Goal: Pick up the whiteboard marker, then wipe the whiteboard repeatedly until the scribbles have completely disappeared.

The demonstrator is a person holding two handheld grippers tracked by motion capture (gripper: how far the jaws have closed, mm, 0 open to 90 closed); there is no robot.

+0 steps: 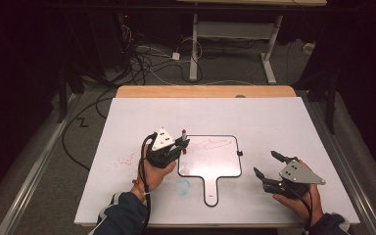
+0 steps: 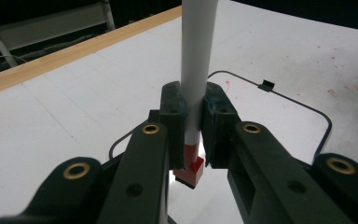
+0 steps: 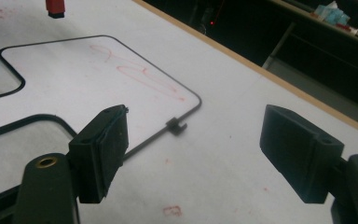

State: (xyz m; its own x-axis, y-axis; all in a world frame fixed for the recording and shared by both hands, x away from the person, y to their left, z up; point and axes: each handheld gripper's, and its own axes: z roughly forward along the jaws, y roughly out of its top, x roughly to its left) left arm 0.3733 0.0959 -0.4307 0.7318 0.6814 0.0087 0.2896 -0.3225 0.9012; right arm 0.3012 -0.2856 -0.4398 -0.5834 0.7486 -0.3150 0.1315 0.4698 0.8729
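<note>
A white-topped counter (image 1: 274, 127) takes up most of the space. On it lies a small paddle-shaped whiteboard (image 1: 210, 166) with a black rim and red scribbles near its far edge. At the board's left edge the left gripper (image 1: 180, 145) has its fingers (image 2: 175, 114) pinching a white marker (image 2: 196, 60) upright, its red end (image 2: 192, 169) low over the board. To the right of the board, the right gripper (image 1: 266, 164) hovers with its fingers (image 3: 103, 149) spread wide, nothing between them.

Upright white marker (image 2: 196, 70) (red-tipped) over whiteboard (image 1: 210, 166)
</note>
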